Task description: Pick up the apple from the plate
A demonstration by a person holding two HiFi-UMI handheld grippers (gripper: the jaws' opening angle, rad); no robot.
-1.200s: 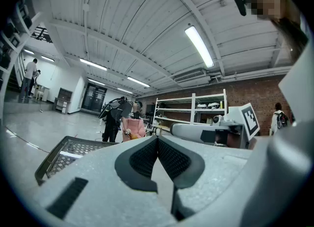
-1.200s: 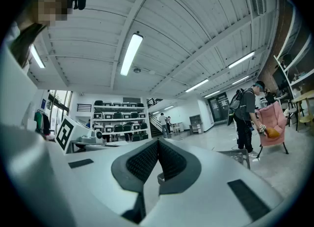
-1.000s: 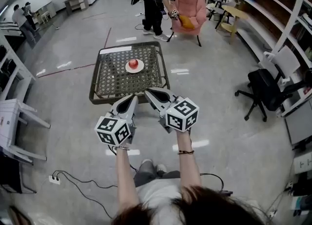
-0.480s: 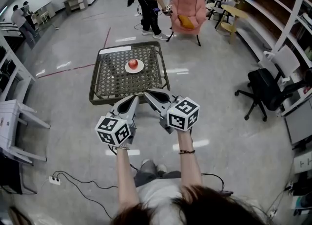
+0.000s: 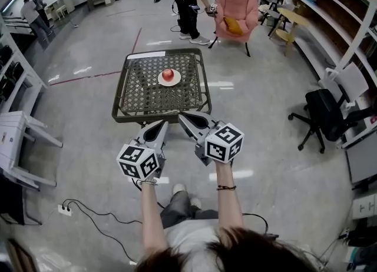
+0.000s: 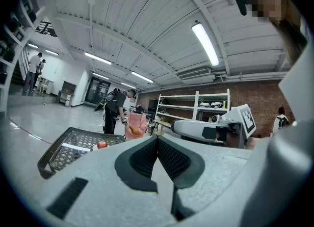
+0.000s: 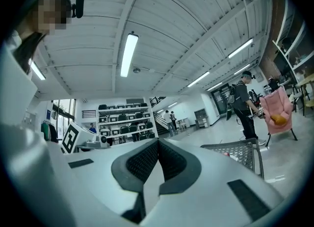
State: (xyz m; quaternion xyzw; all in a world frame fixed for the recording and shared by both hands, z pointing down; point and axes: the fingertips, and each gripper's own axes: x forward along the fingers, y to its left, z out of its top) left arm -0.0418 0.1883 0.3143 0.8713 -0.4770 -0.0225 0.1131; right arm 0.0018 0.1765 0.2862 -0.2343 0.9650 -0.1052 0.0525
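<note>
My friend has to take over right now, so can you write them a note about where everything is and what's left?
Left gripper: shut, empty, short of the table.
Right gripper: shut, empty, beside the left one.
Apple: on the white plate, on the mesh table, ahead of both grippers.
Done: nothing yet, apple untouched.
Left: probably move closer, open one gripper, close on the apple, lift it off the plate.

We see a glossy red apple [image 5: 168,75] on a smooth white plate [image 5: 161,81], set on a dark woven-mesh square table [image 5: 132,97]. The polished grey floor [image 5: 265,118] shines. The left gripper [image 6: 157,138] looks matt grey plastic, its black pads [image 6: 144,158] finely ribbed.
</note>
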